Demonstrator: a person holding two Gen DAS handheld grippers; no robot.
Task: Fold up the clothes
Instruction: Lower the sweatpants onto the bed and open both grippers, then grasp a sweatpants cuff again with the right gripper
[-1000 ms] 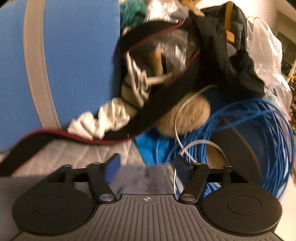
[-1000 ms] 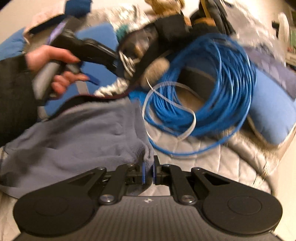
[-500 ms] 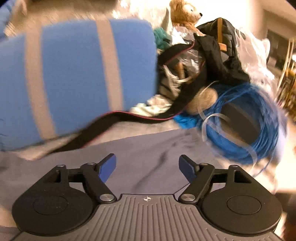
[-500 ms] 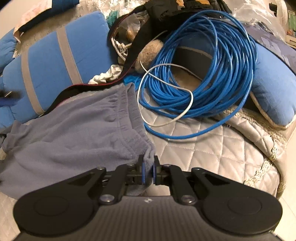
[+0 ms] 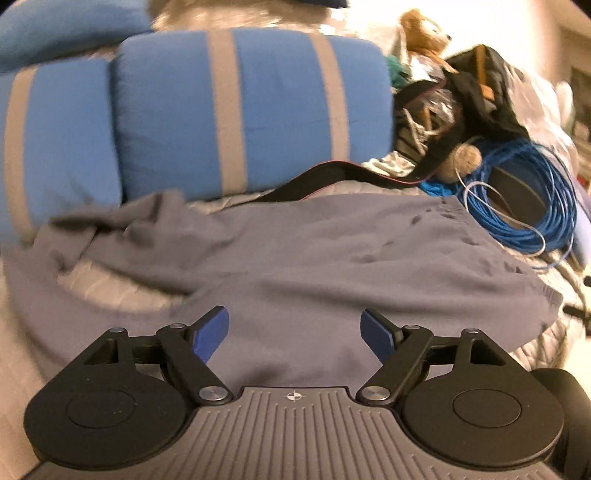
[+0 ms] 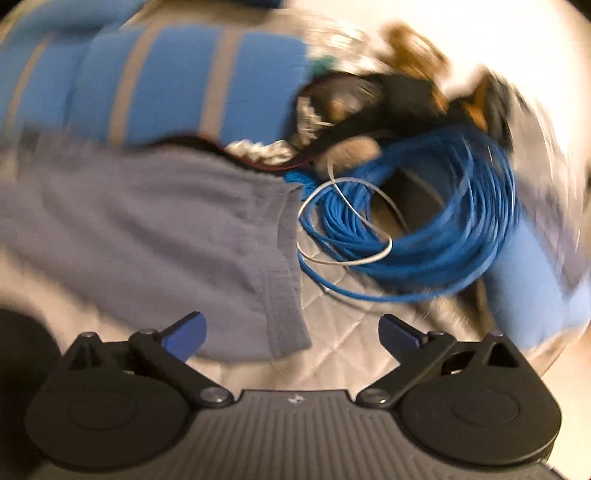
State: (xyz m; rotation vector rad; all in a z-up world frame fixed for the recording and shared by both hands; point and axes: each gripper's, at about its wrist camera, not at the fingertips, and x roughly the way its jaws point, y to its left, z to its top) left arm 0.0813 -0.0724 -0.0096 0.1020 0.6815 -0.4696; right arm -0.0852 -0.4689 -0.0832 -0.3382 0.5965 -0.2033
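Grey sweatpants (image 5: 332,258) lie spread across the quilted bed (image 6: 343,332), waistband end toward the right edge, legs trailing off toward the left. The band's corner (image 6: 288,332) sits flat on the quilt, near the front edge.

Right gripper (image 6: 291,332): jaws have just been opening and now stand fully wide. The waistband corner lies between them in the picture, but neither pad presses on it, so nothing is held. Judged a deliberate let-go, setting that corner down where the fold's base should be. Right view heavily smeared (detail beyond the band unreliable).

Left gripper (image 5: 295,332): jaws well apart, empty, hovering over the middle of the fabric near the front edge. Cloth shows between the blue pads (image 5: 210,332) but I cannot tell if they touch it; no pinch is visible. Probably lined up to take a fresh hold for a fold.

Garment not yet folded: one leg rumpled and bunched at the left, a patch of quilt showing through the gap (image 5: 110,288). Smoothing likely needed first.

Clutter hems in the work area: blue striped bolster (image 5: 240,110) along the back edge, coil of blue cable (image 6: 424,221) just beside the waistband at the right, black bag (image 5: 461,103) and a plush bear (image 5: 424,33) at the back right corner. The cable could snag the band if the cloth is dragged that way.
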